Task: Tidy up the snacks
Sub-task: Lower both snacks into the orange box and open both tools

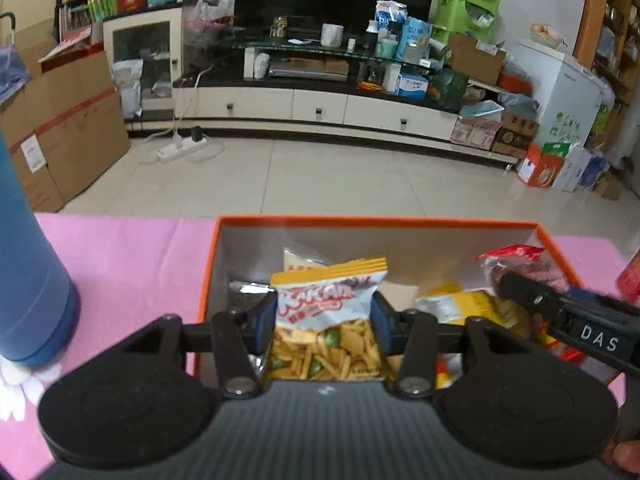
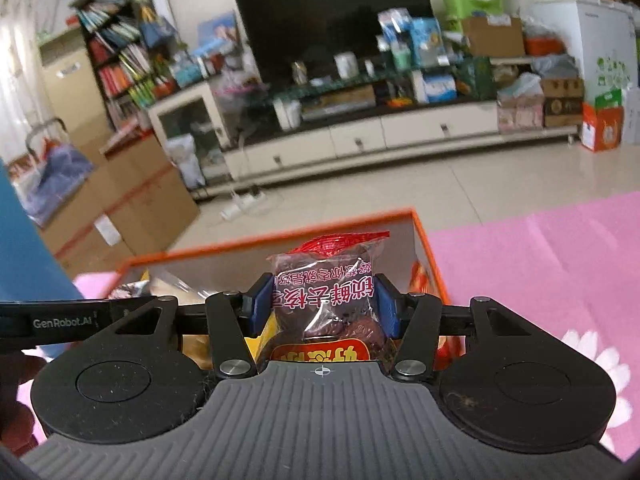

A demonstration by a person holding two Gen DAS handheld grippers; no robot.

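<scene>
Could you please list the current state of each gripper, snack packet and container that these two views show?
left gripper: shut on the yellow snack-mix packet, above the box.
right gripper: shut on the red-topped date packet, lifted.
orange box: open, lidless, several snacks inside.
blue bottle: upright on the pink tablecloth.

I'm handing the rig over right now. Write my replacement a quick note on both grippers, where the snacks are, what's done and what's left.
Left gripper: shut on a yellow-and-white mixed-cracker snack bag, held over the orange box.
Right gripper: shut on a clear packet of dark dried fruit with a red top, also over the box.
Box sits on the pink tablecloth; several other snack packets lie inside, including a yellow packet. A blue bottle stands left of the box.
Done: both packets gripped.
Left: where they should go cannot be told from the views; set both down, then sort the rest.
</scene>
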